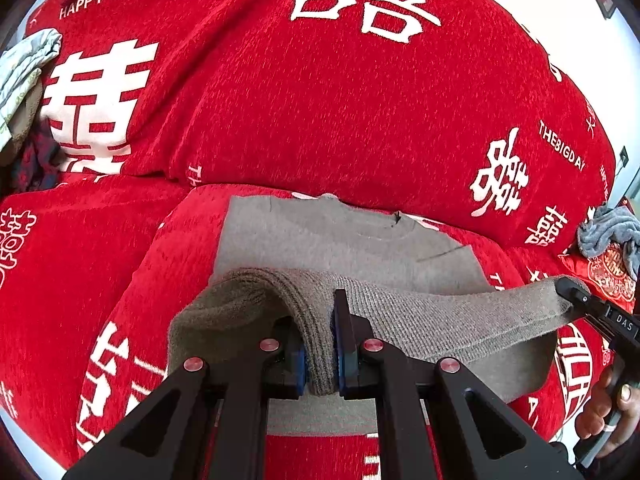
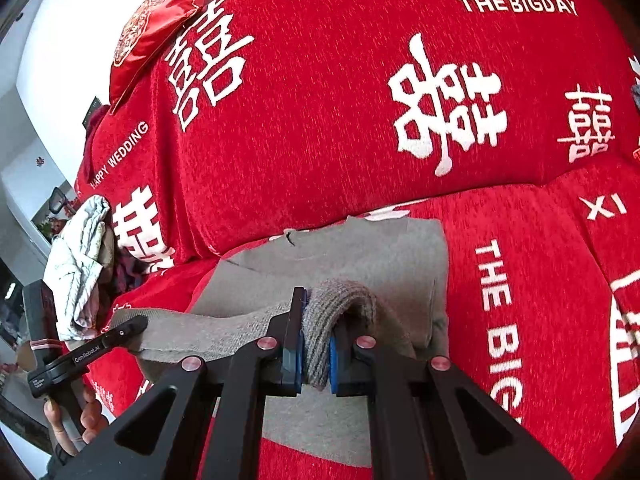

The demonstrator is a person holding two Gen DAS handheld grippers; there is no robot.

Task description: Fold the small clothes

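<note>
My left hand-held gripper [image 1: 320,354] is clamped tight on one corner of the grey sweater's [image 1: 348,240] ribbed hem [image 1: 440,320], and my right hand-held gripper [image 2: 314,356] pinches the other corner the same way. The hem stretches between them, raised above the sweater's body, which lies flat on the red sofa cover [image 1: 320,100].

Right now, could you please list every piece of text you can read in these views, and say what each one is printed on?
"HAPPY WEDDING": red sofa cover.
"THE BIGDAY": the same cover, upper right in the right wrist view.
"XI": the cover's seat part.
"DAS": right gripper, side label.
"GenRobot.AI": left gripper, side label; the smaller print below is unreadable.
Large white Chinese double-happiness characters: all over the cover.
Red cushion: emblem too blurred.
</note>
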